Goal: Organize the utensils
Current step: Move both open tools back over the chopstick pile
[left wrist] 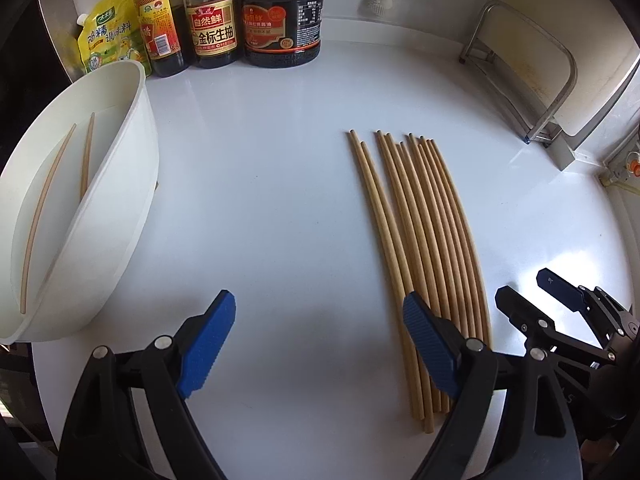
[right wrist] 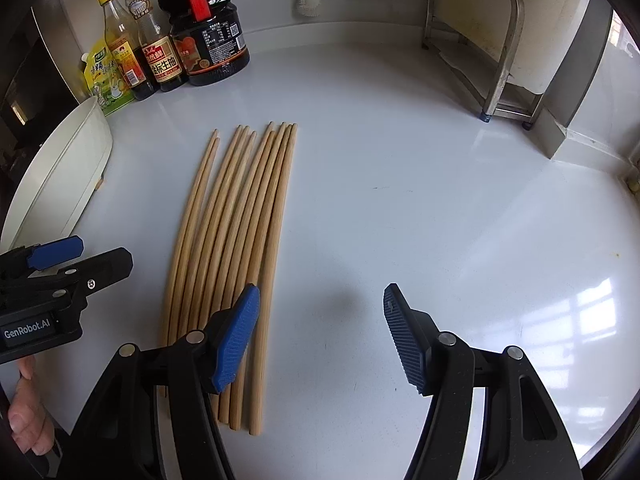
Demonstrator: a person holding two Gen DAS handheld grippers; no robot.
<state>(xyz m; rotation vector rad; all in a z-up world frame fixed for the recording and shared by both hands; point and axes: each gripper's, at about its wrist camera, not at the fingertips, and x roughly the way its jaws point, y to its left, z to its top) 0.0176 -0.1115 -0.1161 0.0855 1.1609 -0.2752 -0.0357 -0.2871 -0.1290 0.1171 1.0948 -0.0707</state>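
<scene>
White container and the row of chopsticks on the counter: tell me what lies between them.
Nothing: bare white counter separates the white container from the chopsticks, clearest in the left wrist view.

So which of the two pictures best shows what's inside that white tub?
The left wrist view: it looks into the white tub, where two chopsticks lie. The right wrist view catches only the tub's outer wall at its left edge, with the inside hidden.

A brown glass soy sauce bottle with a red-and-gold label (left wrist: 214,28) reads "自然鲜" and "金标生抽". The black body of the left gripper (right wrist: 28,330) carries a small plate reading "GenRobot.AI".
</scene>
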